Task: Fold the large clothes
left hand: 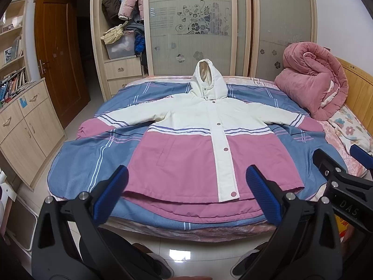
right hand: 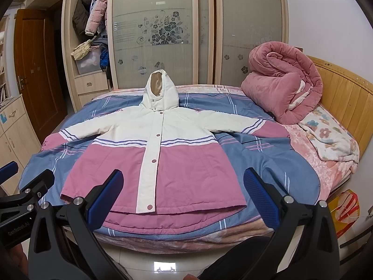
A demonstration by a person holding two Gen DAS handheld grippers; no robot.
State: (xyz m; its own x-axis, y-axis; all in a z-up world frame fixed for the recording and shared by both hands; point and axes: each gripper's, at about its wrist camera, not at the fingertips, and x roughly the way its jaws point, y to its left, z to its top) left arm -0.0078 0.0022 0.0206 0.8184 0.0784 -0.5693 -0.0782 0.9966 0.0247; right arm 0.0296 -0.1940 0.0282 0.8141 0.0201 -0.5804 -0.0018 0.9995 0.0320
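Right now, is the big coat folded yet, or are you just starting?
Just starting. Done: the coat lies flat and snapped shut on the bed, sleeves spread wide, hood up. In hand: nothing; the left gripper and right gripper are both open, short of the hem. Left: every fold, sleeves, hood and body.

Only two short texts can be read. In the left wrist view, the black body of the right gripper [left hand: 360, 157] at the right edge of the picture carries the pale letters "DAS"; the rest of the word is cut off by the edge. In the right wrist view, the black body of the left gripper [right hand: 10, 170] at the left edge carries a small pale print that seems to read "GenRobot.AI", though it is faint. The book spines on the shelf [left hand: 12, 85] are too small to read.
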